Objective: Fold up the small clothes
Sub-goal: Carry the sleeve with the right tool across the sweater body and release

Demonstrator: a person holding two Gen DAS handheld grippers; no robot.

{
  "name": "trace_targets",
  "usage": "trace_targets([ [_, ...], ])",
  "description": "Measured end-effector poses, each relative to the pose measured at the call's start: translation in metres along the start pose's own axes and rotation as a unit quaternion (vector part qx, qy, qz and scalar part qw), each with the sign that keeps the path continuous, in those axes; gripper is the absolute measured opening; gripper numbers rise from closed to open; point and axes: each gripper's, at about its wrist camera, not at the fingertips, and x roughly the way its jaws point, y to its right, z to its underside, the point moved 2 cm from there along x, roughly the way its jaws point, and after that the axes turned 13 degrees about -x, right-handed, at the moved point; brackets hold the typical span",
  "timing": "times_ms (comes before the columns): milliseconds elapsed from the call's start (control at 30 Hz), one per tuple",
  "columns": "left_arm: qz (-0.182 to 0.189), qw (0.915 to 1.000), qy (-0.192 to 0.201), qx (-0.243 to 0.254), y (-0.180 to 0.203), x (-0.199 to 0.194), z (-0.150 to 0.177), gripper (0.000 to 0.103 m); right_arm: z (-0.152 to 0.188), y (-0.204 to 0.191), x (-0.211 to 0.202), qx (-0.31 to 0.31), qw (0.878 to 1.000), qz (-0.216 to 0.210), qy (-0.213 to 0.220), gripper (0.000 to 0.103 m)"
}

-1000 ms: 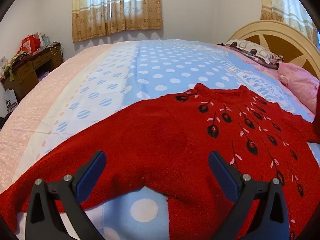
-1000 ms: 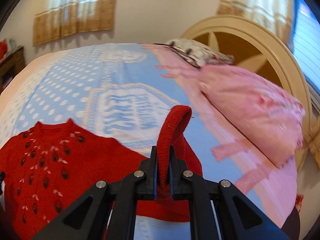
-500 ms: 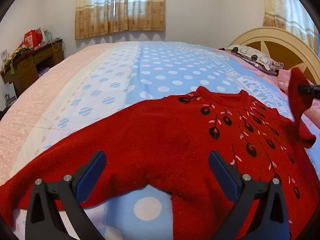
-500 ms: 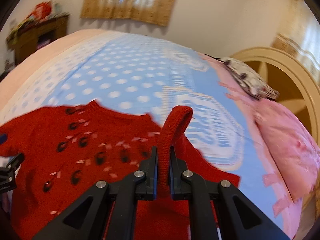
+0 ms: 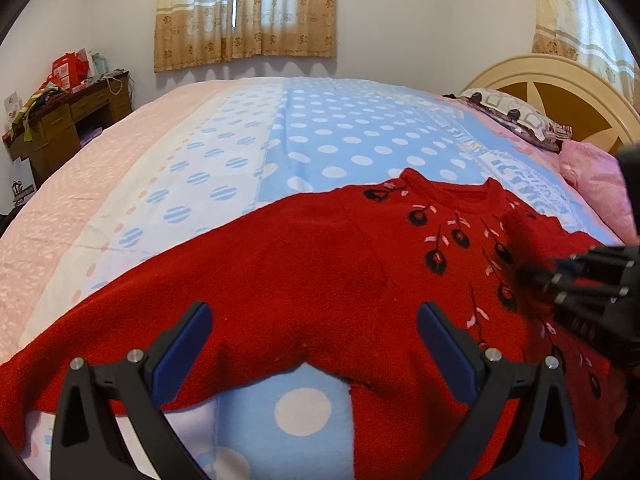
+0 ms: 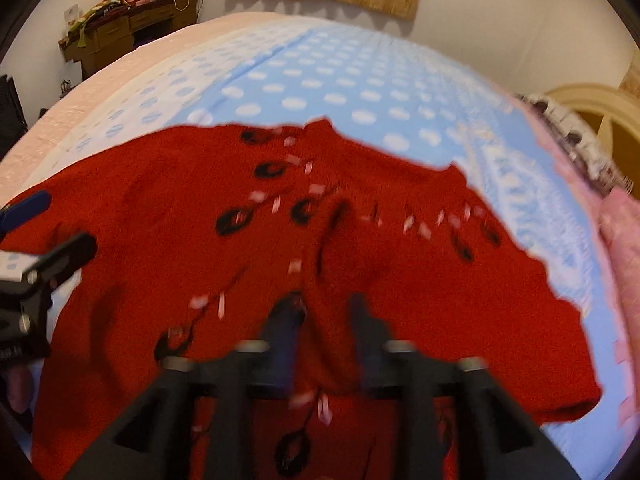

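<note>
- The right gripper point(image 6: 320, 320) pointed down over the chest of the red sweater point(image 5: 320, 280), and its jaws were opening; the sleeve point(image 6: 344, 248) lay folded across the sweater's front and still ran up between the fingers, though the blur hid whether the pads touched it.
- The left gripper point(image 5: 314, 336) hung with its jaws spread wide and nothing between them, above the sweater's near edge, where a notch of the bedspread point(image 5: 320, 128) showed through.
- The sweater lay flat, front up, on the bedspread, its neckline toward the far side of the bed and its black and pink sprig pattern running down the right half.
- The bedspread was blue with white dots, with a white and a pink band to the left.
- At the right stood a cream headboard point(image 5: 560, 84), with a patterned pillow point(image 5: 516, 116) and a pink pillow point(image 5: 596, 184) before it.
- At the far left, a wooden desk point(image 5: 68, 120) carried a red box point(image 5: 68, 70) and loose clutter; what was in the box could not be made out.
- Tan curtains point(image 5: 244, 12) hung on the back wall.
</note>
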Motion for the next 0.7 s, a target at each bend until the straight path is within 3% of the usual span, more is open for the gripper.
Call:
trace_targets([
  [133, 0.007, 0.9997, -0.006, 0.022, 0.005, -0.010, -0.001, 0.103, 0.041, 0.016, -0.027, 0.019, 1.000, -0.007, 0.007, 0.070],
  [300, 0.025, 0.9969, -0.009, 0.073, 0.026, -0.029, -0.003, 0.102, 0.097, 0.045, -0.064, 0.033, 0.999, 0.034, 0.008, 0.070],
  [400, 0.056, 0.9929, -0.027, 0.101, 0.050, -0.038, -0.006, 0.098, 0.120, 0.060, -0.078, 0.057, 0.997, 0.045, 0.017, 0.070],
  [500, 0.087, 0.9879, -0.061, 0.113, 0.079, -0.031, -0.008, 0.087, 0.132, 0.061, -0.081, 0.058, 0.996, 0.067, 0.022, 0.070],
  [700, 0.096, 0.9795, -0.107, 0.142, 0.129, 0.010, -0.001, 0.076, 0.139, 0.051, -0.081, 0.030, 0.995, 0.085, 0.036, 0.070],
])
